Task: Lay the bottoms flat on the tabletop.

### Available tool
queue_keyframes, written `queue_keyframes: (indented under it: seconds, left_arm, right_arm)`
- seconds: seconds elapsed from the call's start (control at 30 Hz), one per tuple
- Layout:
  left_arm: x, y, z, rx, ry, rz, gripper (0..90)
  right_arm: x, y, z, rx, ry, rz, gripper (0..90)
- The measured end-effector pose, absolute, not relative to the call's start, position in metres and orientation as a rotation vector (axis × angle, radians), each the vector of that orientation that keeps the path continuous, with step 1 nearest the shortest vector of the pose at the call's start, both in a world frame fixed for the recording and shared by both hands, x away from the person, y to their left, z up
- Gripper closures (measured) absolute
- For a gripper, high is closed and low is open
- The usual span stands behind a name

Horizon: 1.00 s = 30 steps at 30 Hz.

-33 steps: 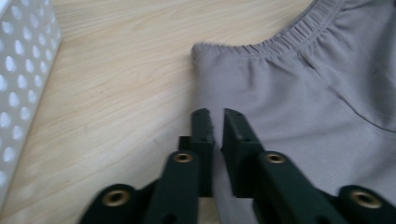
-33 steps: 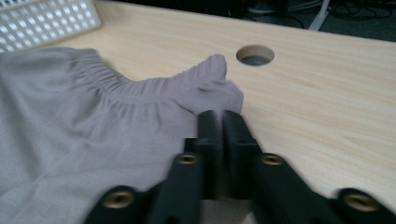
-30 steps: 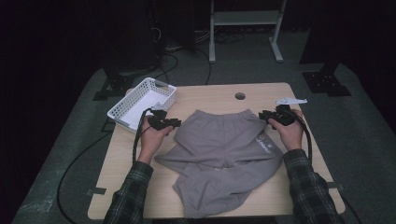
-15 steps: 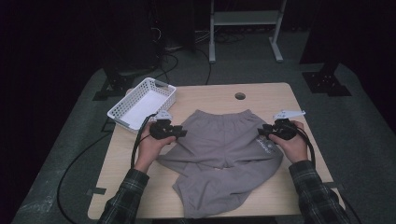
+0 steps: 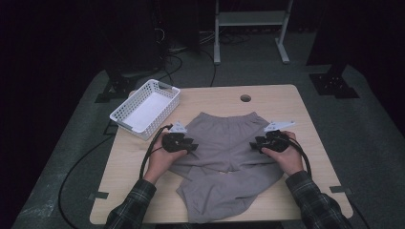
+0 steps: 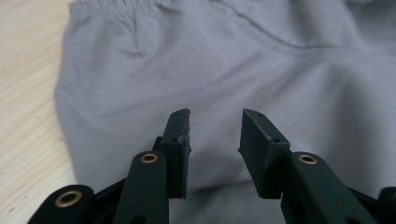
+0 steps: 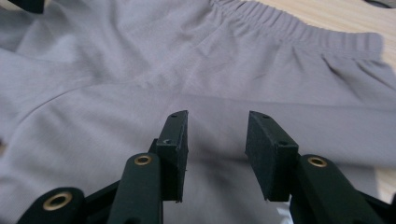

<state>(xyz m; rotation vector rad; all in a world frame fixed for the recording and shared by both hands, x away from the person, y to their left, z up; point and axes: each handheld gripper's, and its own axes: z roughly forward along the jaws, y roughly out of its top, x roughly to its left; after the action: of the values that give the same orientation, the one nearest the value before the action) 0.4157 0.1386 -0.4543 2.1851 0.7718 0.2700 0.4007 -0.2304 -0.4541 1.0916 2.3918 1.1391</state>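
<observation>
Grey sweatpants (image 5: pixel 229 143) lie flat on the wooden table (image 5: pixel 296 105), waistband at the far side, legs folded toward the near edge. My left gripper (image 5: pixel 193 145) hovers over the pants' left side and points inward. In the left gripper view the left gripper (image 6: pixel 215 116) has just been opening, and its jaws stand apart over the grey cloth (image 6: pixel 210 60) with nothing pinched. My right gripper (image 5: pixel 254 143) sits over the pants' right side. Seen in the right gripper view, the right gripper (image 7: pixel 218 116) has also just been opening above the cloth (image 7: pixel 140 70), its jaws bare.
A white plastic basket (image 5: pixel 167 88) stands at the table's far left corner. A round cable hole (image 5: pixel 245 98) lies beyond the waistband. Black cables trail from both grippers, one off the left edge. A metal stand (image 5: pixel 248 19) is on the floor behind.
Both hands have come from the waistband corners toward the near edge and slightly inward. The waistband now lies flat on the table.
</observation>
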Motion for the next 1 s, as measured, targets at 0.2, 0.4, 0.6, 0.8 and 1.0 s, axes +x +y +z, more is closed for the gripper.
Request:
queue_keyframes:
  seconds: [0.2,0.4,0.6,0.8,1.0]
  left_arm:
    - [0.424,0.131,-0.463,2.238,0.800,0.281,65.7]
    - [0.432,0.123,-0.467,2.281,0.824,0.353,67.9]
    - [0.447,0.120,-0.467,2.269,0.868,0.406,68.7]
    - [0.467,0.117,-0.467,2.274,0.897,0.445,69.3]
    - [0.490,0.119,-0.468,2.239,0.940,0.457,69.5]
  right_arm:
    - [0.412,-0.218,-0.465,1.094,2.429,1.098,58.9]
    - [0.425,-0.209,-0.474,1.069,2.449,1.031,60.2]
    - [0.449,-0.205,-0.476,1.091,2.396,1.021,60.3]
    - [0.476,-0.204,-0.477,1.108,2.363,1.036,61.2]
    - [0.497,-0.207,-0.478,1.137,2.334,1.035,61.1]
